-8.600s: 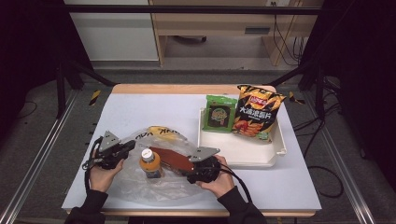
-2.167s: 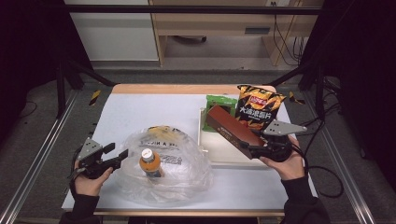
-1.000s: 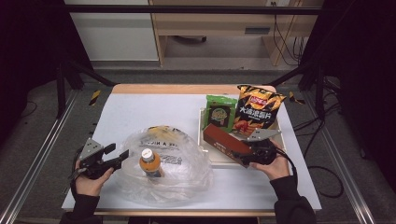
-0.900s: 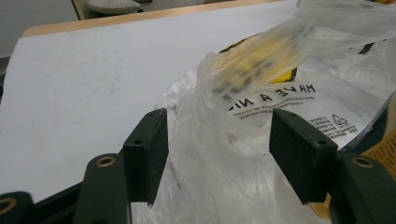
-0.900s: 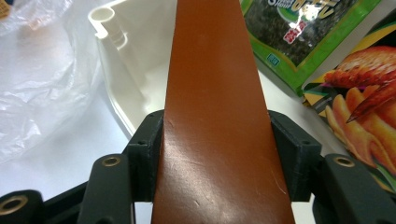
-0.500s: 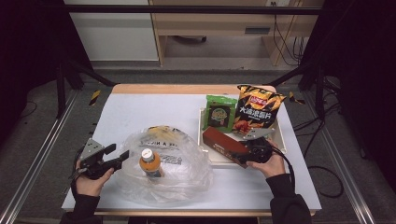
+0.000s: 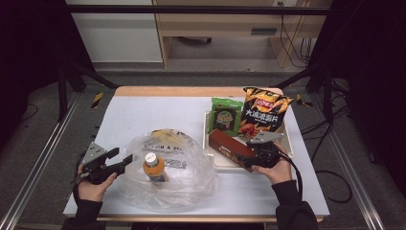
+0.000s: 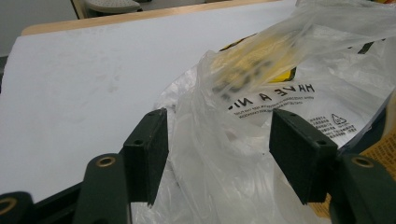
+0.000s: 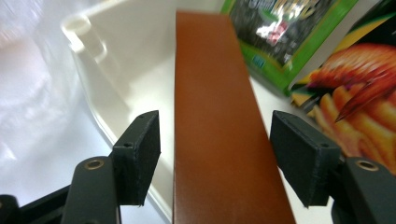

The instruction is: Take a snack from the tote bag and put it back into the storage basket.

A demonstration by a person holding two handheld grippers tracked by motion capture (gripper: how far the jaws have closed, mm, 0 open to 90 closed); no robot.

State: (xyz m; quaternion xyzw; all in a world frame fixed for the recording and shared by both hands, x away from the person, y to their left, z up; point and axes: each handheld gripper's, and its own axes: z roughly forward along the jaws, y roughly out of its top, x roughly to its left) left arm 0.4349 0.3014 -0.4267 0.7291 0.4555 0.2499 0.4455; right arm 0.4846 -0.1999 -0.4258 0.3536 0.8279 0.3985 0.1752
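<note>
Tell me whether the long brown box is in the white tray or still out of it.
In. The long brown box lies in the white tray, beside the snack bags; the right gripper, whose jaws have just been opening, stands clear either side of it.

The brown box (image 9: 219, 116) looked smooth and faintly glossy, perhaps card; the bag (image 7: 184, 167) was thin, crinkled clear plastic; the tray (image 9: 116, 60) matt plastic.

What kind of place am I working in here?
Most likely a lab or recording workspace, not a home or shop: a white-topped table framed by metal rails, cables trailing on the grey floor, and plain desk furniture behind. Snack packs sit in a tray.
</note>
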